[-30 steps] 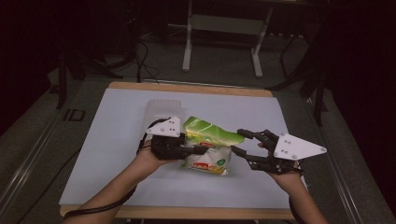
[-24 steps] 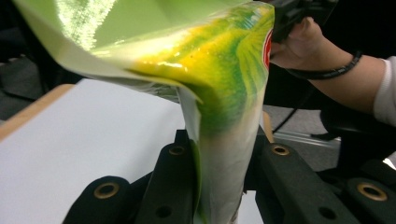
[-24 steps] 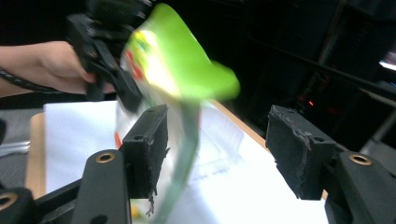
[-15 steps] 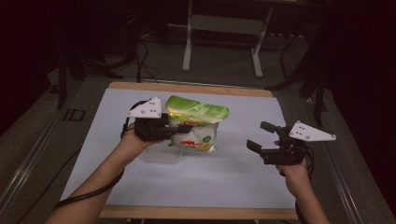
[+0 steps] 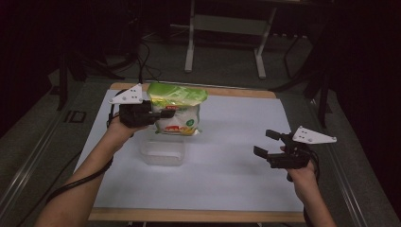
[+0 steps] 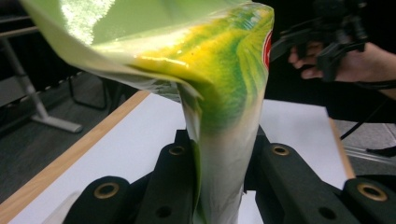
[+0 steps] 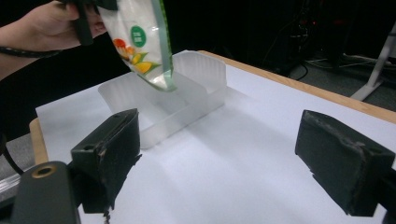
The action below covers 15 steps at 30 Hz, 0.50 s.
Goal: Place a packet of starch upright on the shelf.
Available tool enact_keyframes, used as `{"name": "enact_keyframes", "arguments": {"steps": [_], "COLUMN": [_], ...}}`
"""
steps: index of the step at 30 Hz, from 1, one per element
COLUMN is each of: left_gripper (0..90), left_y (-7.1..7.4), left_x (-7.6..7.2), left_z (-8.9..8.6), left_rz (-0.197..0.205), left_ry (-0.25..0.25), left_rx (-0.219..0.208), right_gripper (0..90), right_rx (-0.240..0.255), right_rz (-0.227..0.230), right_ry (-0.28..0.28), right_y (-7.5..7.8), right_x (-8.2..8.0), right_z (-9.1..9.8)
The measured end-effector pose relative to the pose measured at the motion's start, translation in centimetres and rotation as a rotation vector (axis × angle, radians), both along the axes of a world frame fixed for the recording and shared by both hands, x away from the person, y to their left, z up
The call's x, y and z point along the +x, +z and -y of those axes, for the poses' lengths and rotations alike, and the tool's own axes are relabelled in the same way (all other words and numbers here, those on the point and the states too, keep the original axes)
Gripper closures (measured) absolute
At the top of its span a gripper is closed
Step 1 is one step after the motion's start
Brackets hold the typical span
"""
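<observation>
High view | left gripper (image 5: 163,113) – bag (image 5: 178,109) upright – top up, long axis vertical

The glossy plastic snack bag (image 5: 177,111) is lime green at its top, running through a streak of yellow and darker green down to a white lower half. That white part carries a red label band, a small round green badge and a printed picture in red, orange and yellow. The clear ribbed plastic tray (image 5: 162,152) looks frosted and nearly colourless against the worktop (image 5: 227,142), which is pale bluish white with a light wooden edge. Each hand-held gripper, left hand-held gripper (image 5: 163,113) and right hand-held gripper (image 5: 265,143), is matt black with brass-coloured rivets and a pale grey plate on top.
</observation>
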<state>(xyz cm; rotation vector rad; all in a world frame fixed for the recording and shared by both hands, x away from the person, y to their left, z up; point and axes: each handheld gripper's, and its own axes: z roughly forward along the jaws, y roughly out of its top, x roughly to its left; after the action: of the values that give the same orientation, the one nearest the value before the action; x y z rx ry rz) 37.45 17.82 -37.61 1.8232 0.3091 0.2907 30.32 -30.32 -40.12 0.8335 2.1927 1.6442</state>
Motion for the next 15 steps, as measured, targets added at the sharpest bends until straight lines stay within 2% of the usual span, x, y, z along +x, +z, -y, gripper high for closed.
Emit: {"name": "enact_keyframes", "arguments": {"steps": [7,11,15], "left_gripper": [80.4,80.4,80.4], "left_y": [-2.0,-3.1,-4.1], "left_x": [2.2,2.5,2.7], "left_z": [-2.0,-2.3,-2.3], "left_rz": [-0.018,-0.029,-0.054], "left_ry": [0.016,-0.006,0.000], "left_rx": [0.003,0.013,0.032], "right_gripper": [14.0,14.4,14.4], "right_rx": [0.011,0.002,0.002], "right_rz": [-0.002,-0.005,-0.013], "right_ry": [-0.002,-0.008,-0.010], "right_y": [-0.2,-0.3,-0.5], "right_x": [0.0,0.2,0.2], "right_z": [0.5,0.7,0.8]}}
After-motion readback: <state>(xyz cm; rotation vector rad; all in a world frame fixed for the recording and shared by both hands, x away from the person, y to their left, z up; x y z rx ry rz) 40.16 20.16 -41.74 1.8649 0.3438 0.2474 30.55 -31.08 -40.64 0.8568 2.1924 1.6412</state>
